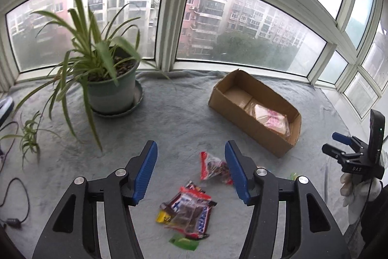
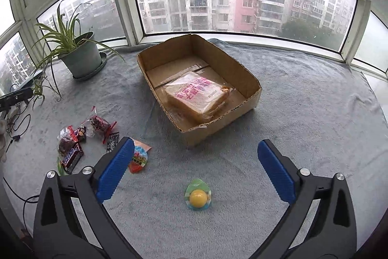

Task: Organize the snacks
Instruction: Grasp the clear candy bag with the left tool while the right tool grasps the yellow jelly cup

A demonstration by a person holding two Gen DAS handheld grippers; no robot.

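grey blanket, snacks half sorted

grey fleece blanket under windows carries 1 open brown cardboard box holding wrapped sliced bread. left gripper half open over loose snack packets (nothing held); right gripper wide, empty, above yellow jelly cup.

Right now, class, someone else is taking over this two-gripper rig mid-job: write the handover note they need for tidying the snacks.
Left gripper: open, empty, over the snack pile.
Right gripper: wide open, empty, just above the yellow jelly cup.
Cardboard box: on the grey cloth by the window, holding only the bagged bread.
Done: bread is boxed.
Left: the chocolate bars, the red packet, the green packet, the orange-topped cup and the yellow jelly cup, all lying loose on the cloth outside the box.
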